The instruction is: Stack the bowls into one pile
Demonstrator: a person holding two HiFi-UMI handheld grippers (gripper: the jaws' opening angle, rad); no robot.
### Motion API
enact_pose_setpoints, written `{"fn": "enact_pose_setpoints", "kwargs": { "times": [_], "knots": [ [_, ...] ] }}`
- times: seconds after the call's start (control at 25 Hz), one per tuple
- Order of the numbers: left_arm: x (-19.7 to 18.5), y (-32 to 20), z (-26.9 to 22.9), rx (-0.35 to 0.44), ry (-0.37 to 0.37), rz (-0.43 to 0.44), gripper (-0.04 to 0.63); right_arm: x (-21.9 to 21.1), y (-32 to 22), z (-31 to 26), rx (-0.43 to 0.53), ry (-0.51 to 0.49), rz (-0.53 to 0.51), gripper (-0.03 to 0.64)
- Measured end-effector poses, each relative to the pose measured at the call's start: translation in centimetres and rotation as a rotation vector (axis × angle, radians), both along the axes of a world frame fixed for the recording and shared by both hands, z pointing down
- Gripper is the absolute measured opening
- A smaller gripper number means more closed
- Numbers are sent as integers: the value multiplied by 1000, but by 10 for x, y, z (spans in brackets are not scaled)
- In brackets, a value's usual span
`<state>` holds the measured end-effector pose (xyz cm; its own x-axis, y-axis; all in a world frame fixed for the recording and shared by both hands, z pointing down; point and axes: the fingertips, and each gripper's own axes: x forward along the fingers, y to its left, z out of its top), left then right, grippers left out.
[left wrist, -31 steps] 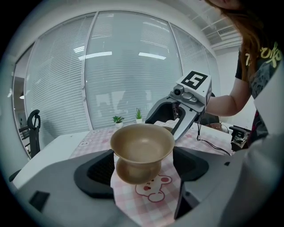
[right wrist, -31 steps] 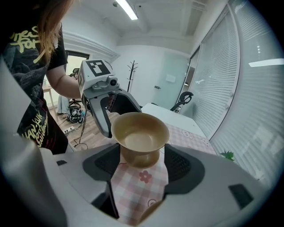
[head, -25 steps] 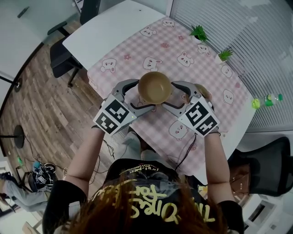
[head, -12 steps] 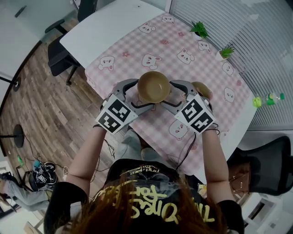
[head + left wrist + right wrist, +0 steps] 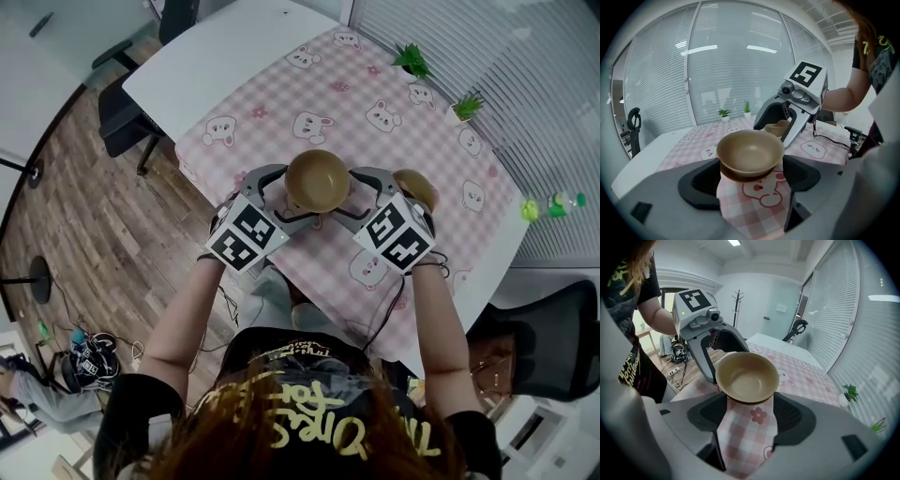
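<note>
— Head view: gripping the bowl (image 5: pixel 319 180) from both sides with left gripper (image 5: pixel 284 195) and right gripper (image 5: pixel 354 195); leaving second bowl (image 5: pixel 415 187) on the surface (image 5: pixel 281 103), just outside the right jaws.

— Left gripper view: spreading jaws wide, pressing the bowl between the tips.

— Right gripper view: likewise, pinching at the tips only. Risking a slip by easing one side unevenly.

Bowl (image 5: pixel 318 180) sits between left gripper (image 5: pixel 279 194) and right gripper (image 5: pixel 362 194) over the surface (image 5: pixel 309 84); second bowl (image 5: pixel 415 187) just right; potted plants (image 5: pixel 411 61) far behind.
</note>
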<state>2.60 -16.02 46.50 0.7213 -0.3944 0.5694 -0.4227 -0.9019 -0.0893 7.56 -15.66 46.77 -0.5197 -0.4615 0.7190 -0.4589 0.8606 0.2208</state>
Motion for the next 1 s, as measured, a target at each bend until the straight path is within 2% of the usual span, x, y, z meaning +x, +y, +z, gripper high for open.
{"fn": "enact_pose_setpoints", "kwargs": {
  "times": [0.2,0.48,1.0],
  "knots": [
    [0,-4,6,-1,-10,-9,416,-2,-1,3,-25,-19,-1,307],
    [-1,-9,9,12,-35,-12,416,-2,-4,2,-50,9,-10,307],
    [-7,-7,12,11,-35,-34,419,-3,-3,3,-61,-9,-8,307]
  ]
}}
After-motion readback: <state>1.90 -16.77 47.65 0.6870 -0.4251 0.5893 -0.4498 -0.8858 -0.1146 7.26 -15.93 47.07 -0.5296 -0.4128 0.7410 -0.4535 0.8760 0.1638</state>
